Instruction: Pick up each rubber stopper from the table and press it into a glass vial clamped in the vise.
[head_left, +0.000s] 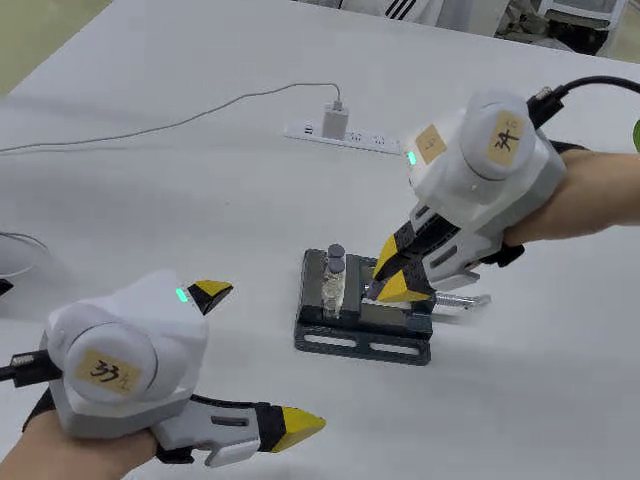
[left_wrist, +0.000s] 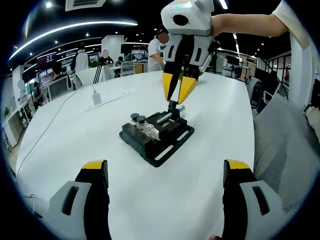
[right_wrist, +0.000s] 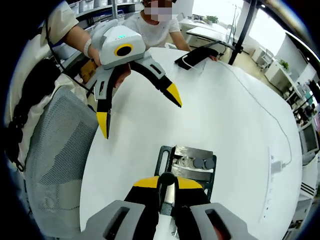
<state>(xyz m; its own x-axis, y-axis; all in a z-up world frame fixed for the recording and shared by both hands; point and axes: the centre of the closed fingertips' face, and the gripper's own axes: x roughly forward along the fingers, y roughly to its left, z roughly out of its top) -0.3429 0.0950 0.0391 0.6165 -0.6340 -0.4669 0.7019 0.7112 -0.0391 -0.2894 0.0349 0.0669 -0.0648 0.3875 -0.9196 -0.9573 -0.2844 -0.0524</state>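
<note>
A black vise (head_left: 362, 330) stands on the white table and clamps glass vials (head_left: 333, 287) with grey rubber stoppers (head_left: 336, 252) on top. In the left gripper view two stoppered vials (left_wrist: 139, 120) stand side by side in the vise (left_wrist: 160, 142). My right gripper (head_left: 393, 285) comes down from the right, its yellow tips shut on the vise's screw handle (right_wrist: 167, 181) at the vise's right end. My left gripper (head_left: 260, 358) hovers open and holds nothing, near the front left, well apart from the vise. From the right gripper view, the left gripper (right_wrist: 140, 115) hangs open above the table.
A white power strip (head_left: 345, 135) with a plugged charger and a long cable lies at the back of the table. A dark device (right_wrist: 200, 54) lies far across the table. A mesh chair (right_wrist: 55, 165) and people stand beyond the table's edge.
</note>
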